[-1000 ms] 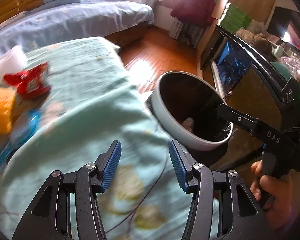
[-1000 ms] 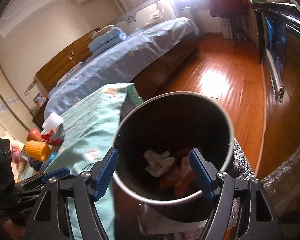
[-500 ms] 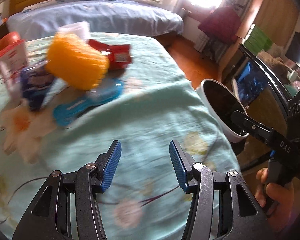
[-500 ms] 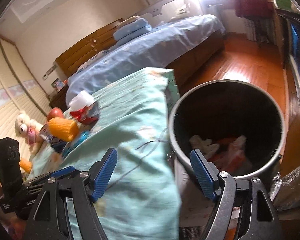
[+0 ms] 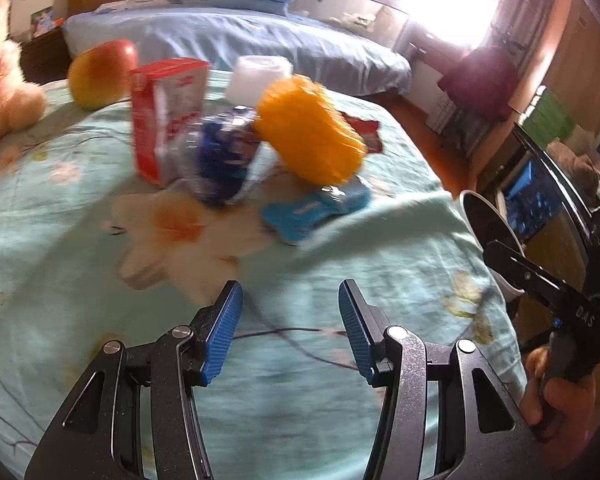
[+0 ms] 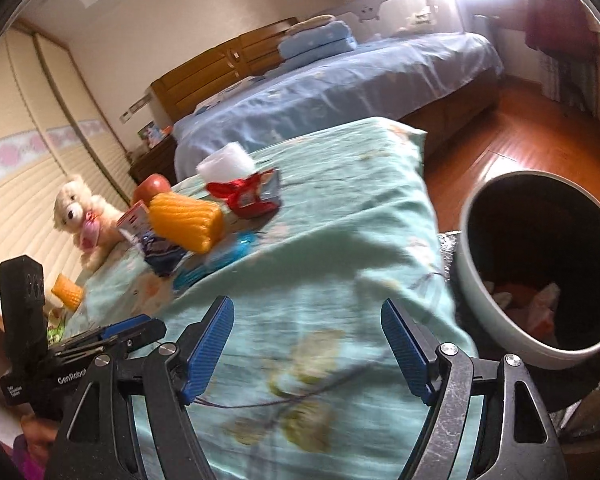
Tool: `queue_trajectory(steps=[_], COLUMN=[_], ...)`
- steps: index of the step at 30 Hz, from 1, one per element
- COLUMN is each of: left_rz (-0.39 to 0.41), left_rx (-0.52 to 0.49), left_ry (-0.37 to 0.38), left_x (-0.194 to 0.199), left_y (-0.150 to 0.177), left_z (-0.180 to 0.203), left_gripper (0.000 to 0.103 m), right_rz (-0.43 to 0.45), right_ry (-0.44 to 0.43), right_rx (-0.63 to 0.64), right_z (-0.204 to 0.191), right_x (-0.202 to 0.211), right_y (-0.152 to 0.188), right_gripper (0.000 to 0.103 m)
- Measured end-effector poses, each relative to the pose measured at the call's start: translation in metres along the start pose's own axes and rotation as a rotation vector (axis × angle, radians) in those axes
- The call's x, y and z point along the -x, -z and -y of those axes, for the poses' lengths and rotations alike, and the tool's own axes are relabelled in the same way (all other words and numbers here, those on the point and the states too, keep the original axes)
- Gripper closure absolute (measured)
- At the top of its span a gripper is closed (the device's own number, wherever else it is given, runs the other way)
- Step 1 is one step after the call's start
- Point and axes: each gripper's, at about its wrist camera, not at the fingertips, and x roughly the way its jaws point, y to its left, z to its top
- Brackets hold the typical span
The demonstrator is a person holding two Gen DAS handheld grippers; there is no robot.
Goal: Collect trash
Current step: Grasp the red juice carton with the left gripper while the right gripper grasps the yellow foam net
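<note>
Both claws, left (image 5: 290, 326) and right (image 6: 307, 346), are spread and empty above the surface (image 5: 340, 380). I judge the red wrapper (image 6: 246, 196), lying beside the white foam block (image 6: 226, 165), light, crinkly and slippery; pinch a raised edge. The bin (image 6: 476, 304) stands just beside the surface.

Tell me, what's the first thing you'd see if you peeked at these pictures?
The big bright orange corn toy jumps out first, lying in the middle of the flowery teal cloth with a red and white carton standing just to its left. Next comes the round trash bin on the floor off the cloth's right edge, with crumpled scraps already at its bottom. A cream teddy bear sits at the far left end.
</note>
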Motion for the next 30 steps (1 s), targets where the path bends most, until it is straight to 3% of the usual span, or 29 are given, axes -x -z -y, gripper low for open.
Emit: queue_trajectory(steps=[14, 30], left_rz=[0.037, 0.084], left_rx=[0.073, 0.072], left_ry=[-0.069, -0.115], left_x=[0.006, -0.004], left_y=[-0.016, -0.062], left_z=[-0.057, -0.084], left_gripper=[0.053, 0.053], right_rz=[-0.051, -0.044], right_ry=[-0.062, -0.093], right_rx=[0.105, 0.181], right_z=[-0.049, -0.086], right_x=[-0.032, -0.063], right_y=[-0.001, -0.019], right_gripper=[0.025, 0.026])
